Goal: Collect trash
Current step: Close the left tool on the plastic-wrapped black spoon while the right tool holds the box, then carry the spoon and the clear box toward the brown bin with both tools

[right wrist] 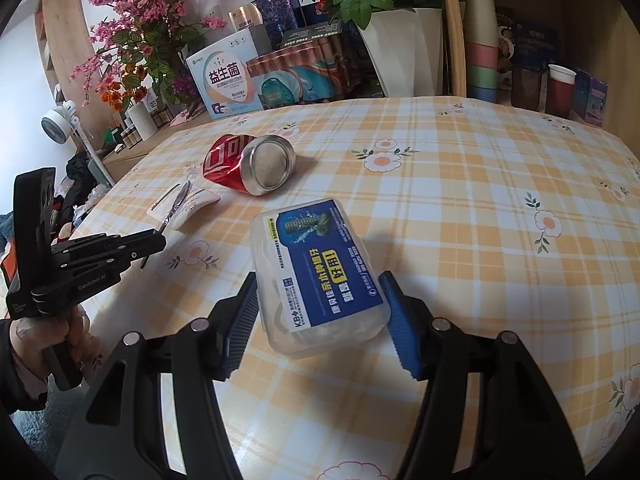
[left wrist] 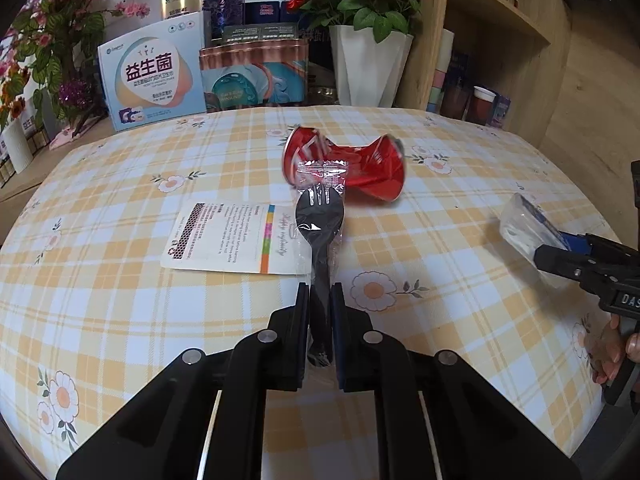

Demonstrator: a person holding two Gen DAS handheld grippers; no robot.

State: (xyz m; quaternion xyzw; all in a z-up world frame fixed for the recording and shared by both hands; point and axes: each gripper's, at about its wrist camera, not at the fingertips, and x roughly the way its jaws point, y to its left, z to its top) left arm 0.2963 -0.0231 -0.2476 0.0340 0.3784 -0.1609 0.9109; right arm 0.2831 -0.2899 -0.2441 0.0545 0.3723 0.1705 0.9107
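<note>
My left gripper is shut on the handle of a black plastic spork in a clear wrapper. The spork's head points toward a crushed red can lying on its side. A white printed card lies flat just left of the spork. My right gripper has its blue pads closed on a clear plastic box with a blue label, held a little above the cloth. In the right wrist view the can lies beyond the box, and the left gripper holds the spork at far left.
The table has a yellow plaid flowered cloth. Along its far edge stand printed boxes, a white vase of red roses and pink flowers. A wooden shelf with cups stands at the back right. A hand grips the left tool.
</note>
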